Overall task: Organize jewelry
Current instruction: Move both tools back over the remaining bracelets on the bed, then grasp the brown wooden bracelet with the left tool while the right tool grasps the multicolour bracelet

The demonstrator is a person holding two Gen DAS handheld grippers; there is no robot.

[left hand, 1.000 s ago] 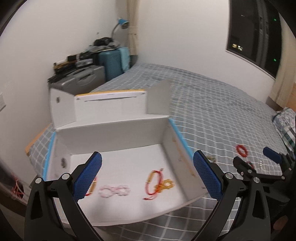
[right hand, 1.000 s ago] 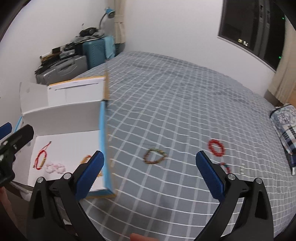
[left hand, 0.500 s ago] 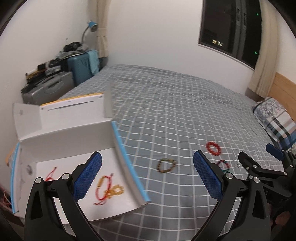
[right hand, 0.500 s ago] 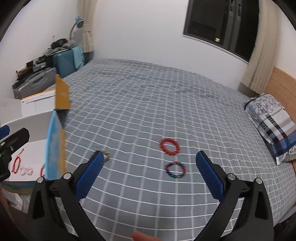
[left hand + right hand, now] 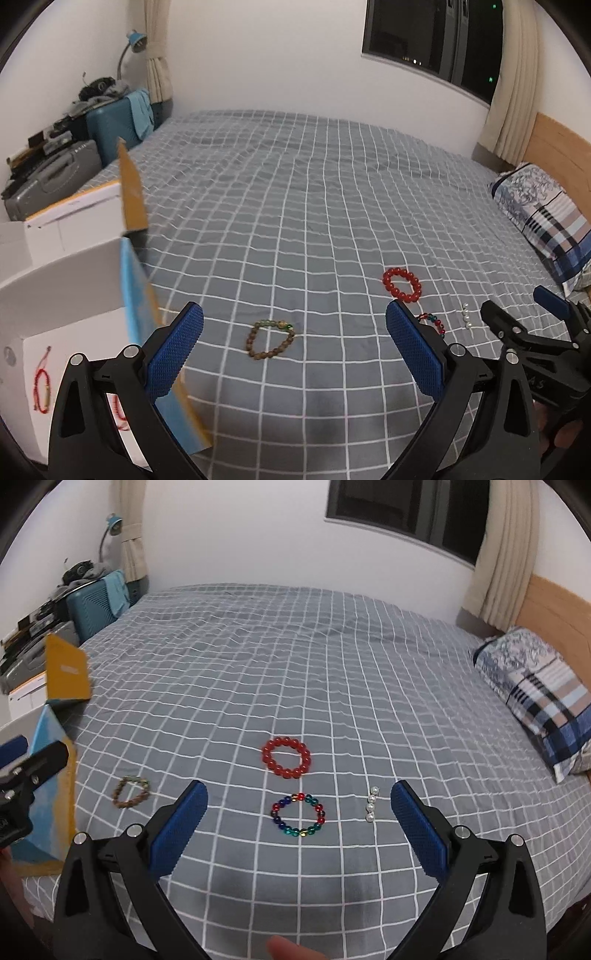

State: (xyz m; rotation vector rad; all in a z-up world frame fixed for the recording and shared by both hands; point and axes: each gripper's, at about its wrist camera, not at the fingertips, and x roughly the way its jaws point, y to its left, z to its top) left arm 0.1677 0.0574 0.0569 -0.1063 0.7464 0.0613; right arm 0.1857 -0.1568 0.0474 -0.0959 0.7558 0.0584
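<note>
Grey checked bedspread [image 5: 332,686] around loose bracelets [image 5: 286,762]

A grey bedspread [image 5: 332,672] crossed with white checks is covering the bed. On it are lying a red bead bracelet [image 5: 286,757], a brown and green one [image 5: 131,792], a multicoloured one [image 5: 298,814] and a short white pearl string [image 5: 371,804]. The box [image 5: 74,280] is showing white inside, light blue and mustard outside. The pillow [image 5: 535,698] is wearing blue plaid.
</note>
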